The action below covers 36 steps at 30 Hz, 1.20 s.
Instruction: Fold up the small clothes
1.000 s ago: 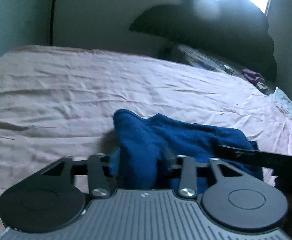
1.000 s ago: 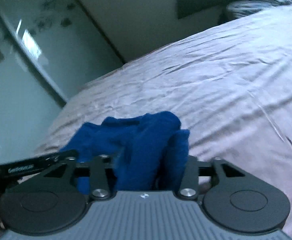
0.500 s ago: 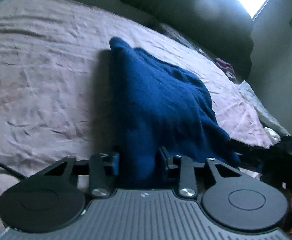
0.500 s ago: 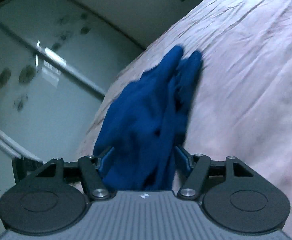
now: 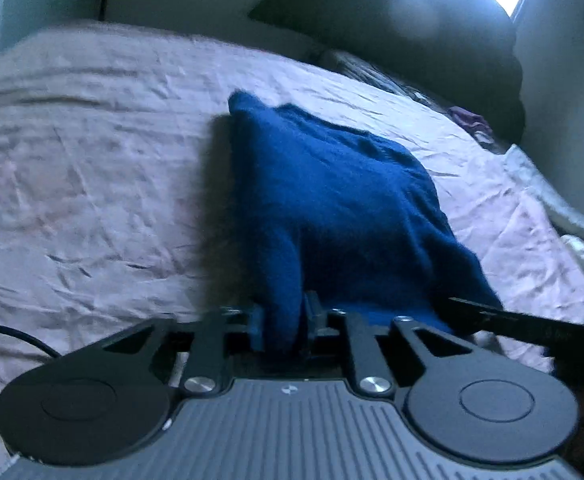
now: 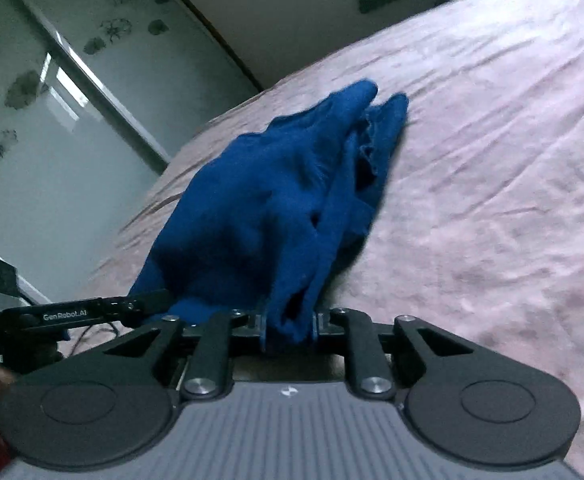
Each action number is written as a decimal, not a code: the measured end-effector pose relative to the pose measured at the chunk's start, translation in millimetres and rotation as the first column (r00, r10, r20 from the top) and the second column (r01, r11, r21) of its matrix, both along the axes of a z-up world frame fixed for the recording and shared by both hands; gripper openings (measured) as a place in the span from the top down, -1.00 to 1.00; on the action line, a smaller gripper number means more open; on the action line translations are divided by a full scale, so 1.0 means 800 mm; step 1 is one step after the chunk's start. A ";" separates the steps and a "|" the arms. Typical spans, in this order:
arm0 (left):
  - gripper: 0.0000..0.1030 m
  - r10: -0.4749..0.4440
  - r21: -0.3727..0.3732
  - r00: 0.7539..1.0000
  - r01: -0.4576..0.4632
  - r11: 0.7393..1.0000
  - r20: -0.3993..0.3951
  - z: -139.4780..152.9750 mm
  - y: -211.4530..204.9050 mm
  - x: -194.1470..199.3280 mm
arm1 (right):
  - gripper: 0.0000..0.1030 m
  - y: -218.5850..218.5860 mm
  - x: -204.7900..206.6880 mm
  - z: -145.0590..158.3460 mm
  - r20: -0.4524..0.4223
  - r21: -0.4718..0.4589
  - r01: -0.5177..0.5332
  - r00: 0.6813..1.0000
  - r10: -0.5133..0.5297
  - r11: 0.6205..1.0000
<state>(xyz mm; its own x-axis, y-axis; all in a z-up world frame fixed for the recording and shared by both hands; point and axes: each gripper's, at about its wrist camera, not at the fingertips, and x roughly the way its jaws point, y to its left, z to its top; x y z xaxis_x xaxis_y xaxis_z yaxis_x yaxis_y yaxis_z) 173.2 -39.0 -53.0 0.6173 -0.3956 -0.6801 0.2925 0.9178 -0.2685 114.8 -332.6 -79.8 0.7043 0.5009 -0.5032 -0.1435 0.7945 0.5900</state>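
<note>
A dark blue garment (image 5: 332,200) lies stretched over the pink bed sheet (image 5: 92,180), its far end resting on the bed. My left gripper (image 5: 284,320) pinches one near corner of it; the jaws are opening slightly, with the pads still on the cloth. In the right wrist view the same blue garment (image 6: 272,200) runs away from my right gripper (image 6: 290,324). That gripper's jaws are closing on a bunched near edge. Each gripper shows in the other's view as a black bar: the right one (image 5: 532,328), the left one (image 6: 72,312).
A dark headboard or cushion (image 5: 412,40) stands at the bed's far end, with a small purple item (image 5: 468,120) beside it. A sliding wardrobe door (image 6: 32,100) runs along the bed's side. A black cable (image 5: 12,332) lies on the sheet at near left.
The garment, bunched close to both grippers a second ago, now lies drawn out long across the bed. Both grippers' jaws have narrowed onto its near edge.
</note>
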 end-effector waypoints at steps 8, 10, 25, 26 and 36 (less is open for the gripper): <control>-0.28 0.051 0.038 0.998 -0.052 0.998 0.026 -0.003 -0.003 -0.040 | 0.48 0.043 -0.050 0.057 0.221 -0.187 0.109 0.973 -0.066 0.976; -0.28 0.055 0.057 0.998 -0.057 0.997 0.039 -0.007 -0.006 -0.046 | 0.44 0.059 -0.039 0.047 0.181 -0.223 0.049 0.983 -0.008 0.974; -0.52 0.085 0.197 0.988 -0.110 0.974 0.132 -0.009 -0.023 -0.076 | -0.51 0.092 -0.053 0.030 0.148 -0.342 0.115 0.987 -0.067 0.933; -0.55 0.086 0.208 0.986 -0.114 0.971 0.139 -0.009 -0.024 -0.077 | -0.59 0.093 -0.051 0.028 0.143 -0.343 0.118 0.987 -0.073 0.932; -0.86 0.123 0.244 0.976 -0.165 0.956 0.178 -0.012 -0.024 -0.087 | -0.94 0.112 -0.059 0.023 0.119 -0.441 0.147 0.987 -0.104 0.885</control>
<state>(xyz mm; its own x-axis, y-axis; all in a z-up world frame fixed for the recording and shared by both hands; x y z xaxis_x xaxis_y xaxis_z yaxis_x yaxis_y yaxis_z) 103.6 -58.4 -62.8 0.7635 -0.1200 -0.6346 0.1714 0.9850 0.0200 68.0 -243.0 -61.3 0.7989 0.1421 -0.5844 -0.0603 0.9857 0.1573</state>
